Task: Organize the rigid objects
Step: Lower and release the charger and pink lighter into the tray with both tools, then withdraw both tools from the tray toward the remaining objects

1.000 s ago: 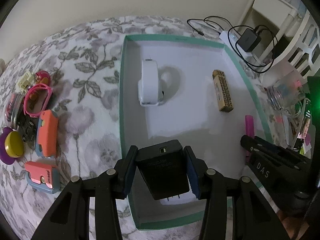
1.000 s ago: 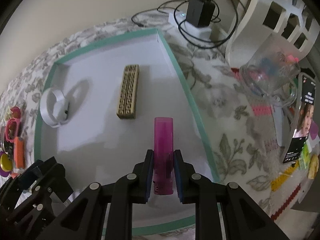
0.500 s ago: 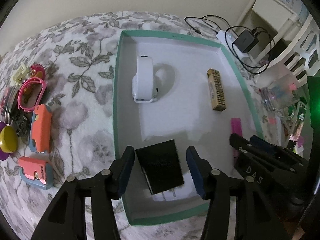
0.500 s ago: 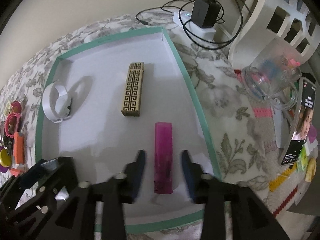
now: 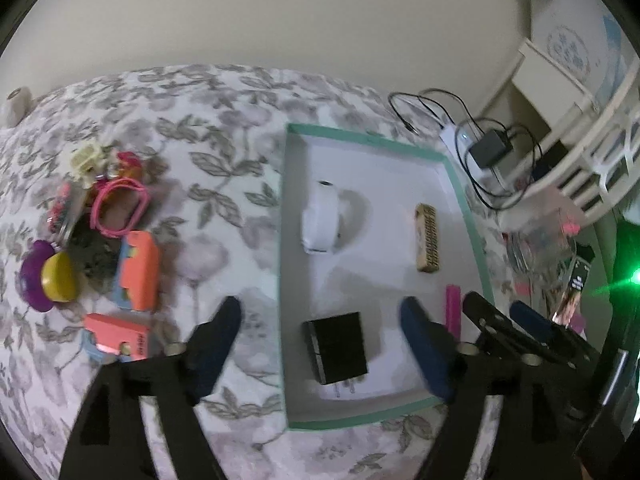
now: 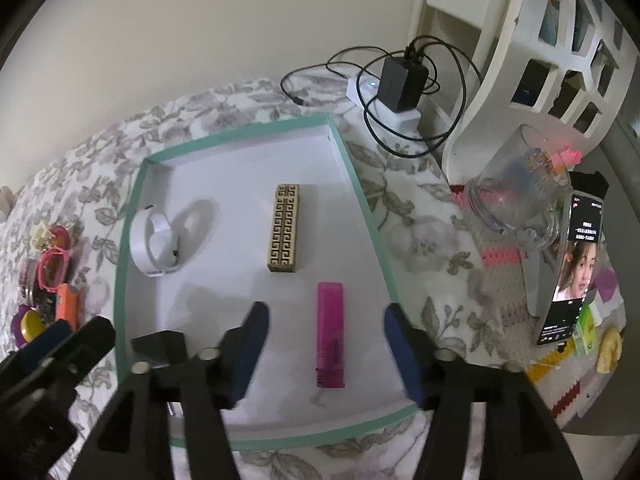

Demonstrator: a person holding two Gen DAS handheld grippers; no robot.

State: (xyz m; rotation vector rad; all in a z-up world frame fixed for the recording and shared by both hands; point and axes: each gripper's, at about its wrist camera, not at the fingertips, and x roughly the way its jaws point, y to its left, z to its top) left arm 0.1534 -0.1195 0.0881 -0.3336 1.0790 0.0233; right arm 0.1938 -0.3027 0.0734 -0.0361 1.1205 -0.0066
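A white tray with a teal rim lies on the floral cloth. In it rest a black plug adapter, a pink lighter, a gold patterned block and a white watch band. My left gripper hovers above the adapter, jaws opening, nothing between the pads. My right gripper hangs over the lighter, jaws opening wide, not touching it.
Left of the tray sit small toys: orange cases, a pink ring, a yellow and purple piece. To the right are a glass mug, a propped phone, a charger with cables and a white chair.
Both grippers let go: the left released the black adapter and the right released the pink lighter onto the tray floor. Both jaws spread wide and both hands rose.
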